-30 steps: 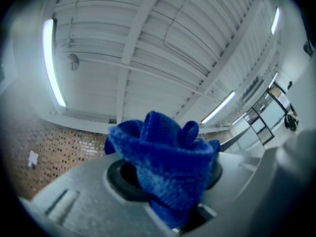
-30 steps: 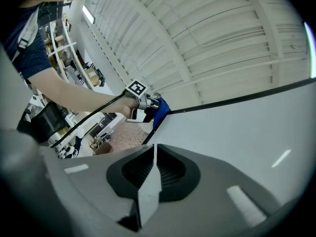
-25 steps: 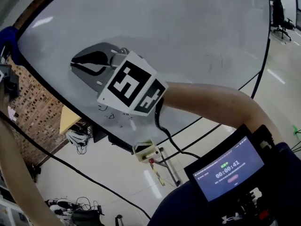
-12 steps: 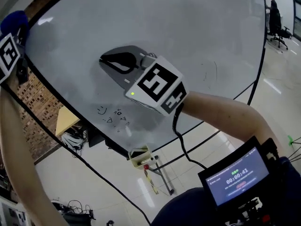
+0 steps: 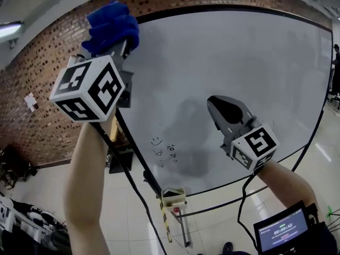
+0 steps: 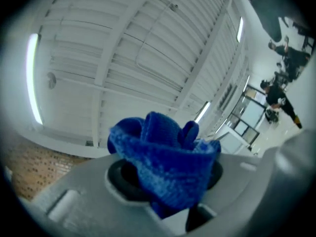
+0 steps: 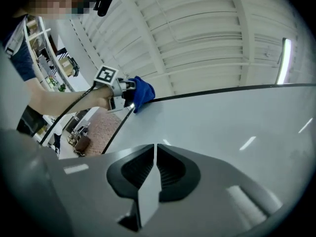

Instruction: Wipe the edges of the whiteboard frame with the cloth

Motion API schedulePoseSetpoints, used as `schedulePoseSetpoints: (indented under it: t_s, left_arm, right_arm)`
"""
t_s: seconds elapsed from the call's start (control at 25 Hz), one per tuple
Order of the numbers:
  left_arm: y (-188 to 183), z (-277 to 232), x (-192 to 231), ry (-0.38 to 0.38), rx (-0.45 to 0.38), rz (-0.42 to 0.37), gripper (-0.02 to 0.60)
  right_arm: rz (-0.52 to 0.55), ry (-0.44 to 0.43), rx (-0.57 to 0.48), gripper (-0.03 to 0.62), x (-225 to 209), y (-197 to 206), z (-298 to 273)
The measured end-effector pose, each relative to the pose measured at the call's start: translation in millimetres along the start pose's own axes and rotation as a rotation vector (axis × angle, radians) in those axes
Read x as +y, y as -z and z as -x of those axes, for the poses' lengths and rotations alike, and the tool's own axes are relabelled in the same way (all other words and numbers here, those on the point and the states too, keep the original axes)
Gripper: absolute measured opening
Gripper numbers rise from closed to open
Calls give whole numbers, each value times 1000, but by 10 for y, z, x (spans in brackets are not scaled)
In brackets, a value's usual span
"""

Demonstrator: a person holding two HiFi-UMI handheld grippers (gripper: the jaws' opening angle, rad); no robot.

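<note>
The left gripper (image 5: 118, 45) is clamped on the bunched blue cloth (image 5: 111, 24), which sits at the upper left corner of the whiteboard frame (image 5: 186, 9). The right gripper (image 5: 217, 106) is closed and empty, its jaws together, close to the whiteboard (image 5: 239, 62) surface.

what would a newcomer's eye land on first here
The bright blue cloth, bunched in the left claw, stands out at the upper left corner of the whiteboard, right by its black frame. Next comes the broad white board against the brick wall, with the right claw shut and empty before its face.
</note>
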State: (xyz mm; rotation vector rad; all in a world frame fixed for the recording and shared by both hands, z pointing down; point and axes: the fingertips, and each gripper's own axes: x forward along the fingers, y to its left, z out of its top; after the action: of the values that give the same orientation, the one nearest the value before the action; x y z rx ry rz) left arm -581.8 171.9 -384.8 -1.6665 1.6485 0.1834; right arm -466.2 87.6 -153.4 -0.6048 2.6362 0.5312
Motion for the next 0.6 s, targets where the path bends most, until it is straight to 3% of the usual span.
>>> schedulePoseSetpoints:
  t_s: [0.12,0.32,0.48,0.6]
  left_arm:
    - [53,271,-681,85,-27,81,175]
    - [538,823,-1800,174,58,246,179]
    - [907,1307,-2596,150,175,366,181]
    - [911,1567,-3259,119,239,458,181]
  right_arm:
    - [-43,50,16,25,-166,96,193]
    - [-106,98,-8,25,-437,114,649]
    - [-128,101,-13,25,-533,26,1267]
    - [-114,72,20,25,-590,-88,1870]
